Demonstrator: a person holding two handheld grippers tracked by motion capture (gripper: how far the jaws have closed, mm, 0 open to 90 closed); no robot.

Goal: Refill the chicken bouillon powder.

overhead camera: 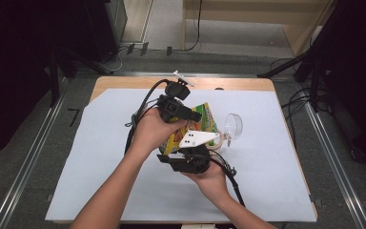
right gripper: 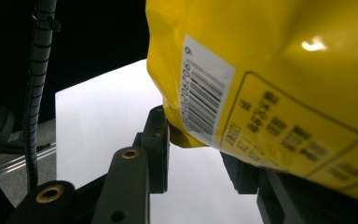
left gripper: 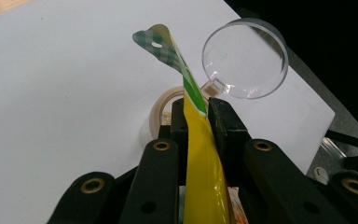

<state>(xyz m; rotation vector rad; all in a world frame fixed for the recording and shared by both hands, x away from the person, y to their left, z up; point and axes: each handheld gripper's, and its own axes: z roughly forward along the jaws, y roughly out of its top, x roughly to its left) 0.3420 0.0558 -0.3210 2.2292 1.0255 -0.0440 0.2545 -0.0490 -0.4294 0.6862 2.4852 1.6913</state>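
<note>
A yellow snack bag [overhead camera: 205, 120] is held up over the middle of the white sheet. My left gripper [overhead camera: 196, 116] comes at it from the left. In the left gripper view the gripper [left gripper: 196, 109] is shut on the thin edge of the bag [left gripper: 205, 172], whose green checked top curls above the jaws. My right gripper [overhead camera: 187, 149] sits below the bag, nearer the person. In the right gripper view the gripper [right gripper: 196, 140] has its jaws apart, with the barcode corner of the bag [right gripper: 270, 70] between them; the bag hides the right jaw's tip.
A clear round lens with a short handle [overhead camera: 232, 126] [left gripper: 244, 58] lies just right of the bag. A beige tape roll [left gripper: 161, 109] lies on the sheet behind the jaws. The white sheet [overhead camera: 100, 157] covers a wooden table [overhead camera: 124, 82]. Cables trail from both grippers.
</note>
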